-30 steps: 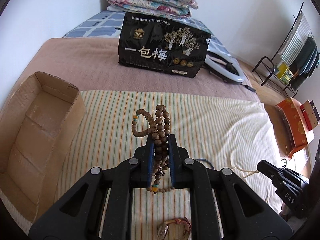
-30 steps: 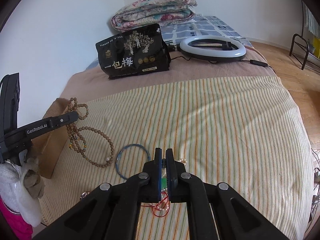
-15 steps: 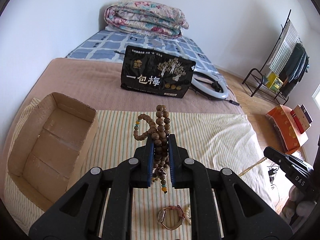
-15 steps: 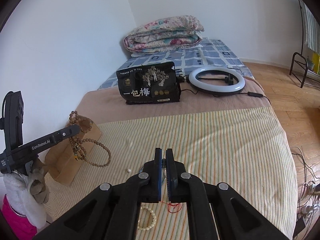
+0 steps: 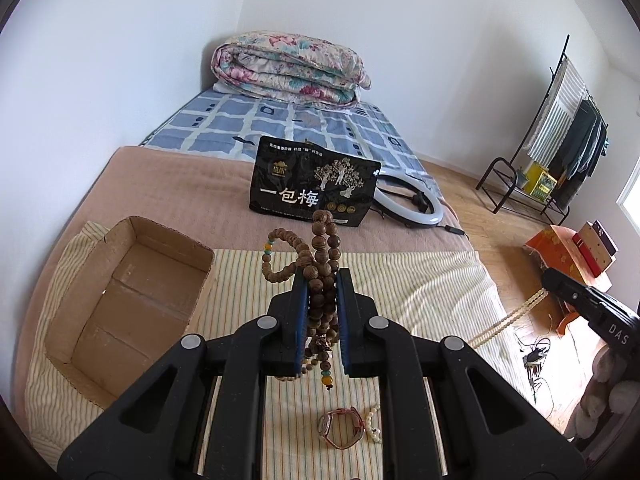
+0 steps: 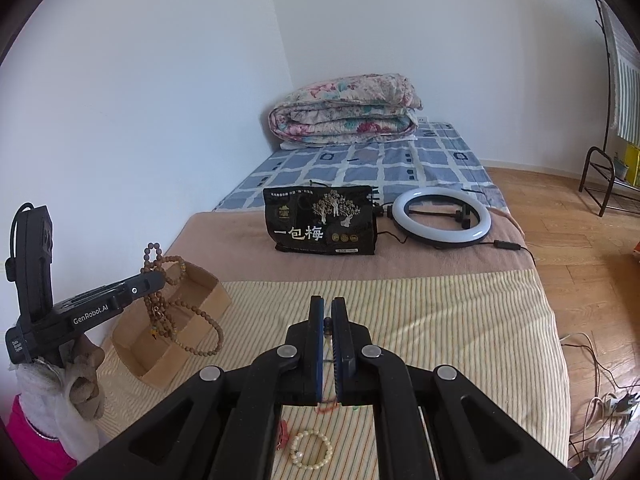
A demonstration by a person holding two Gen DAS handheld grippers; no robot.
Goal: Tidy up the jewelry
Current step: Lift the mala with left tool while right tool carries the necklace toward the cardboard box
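My left gripper [image 5: 322,280] pinches the wooden beads [image 5: 320,264], the box [image 5: 120,300] lying at nine o'clock, long axis running away from me, while my right gripper [image 6: 328,320] clamps a cream strand [image 5: 508,318].
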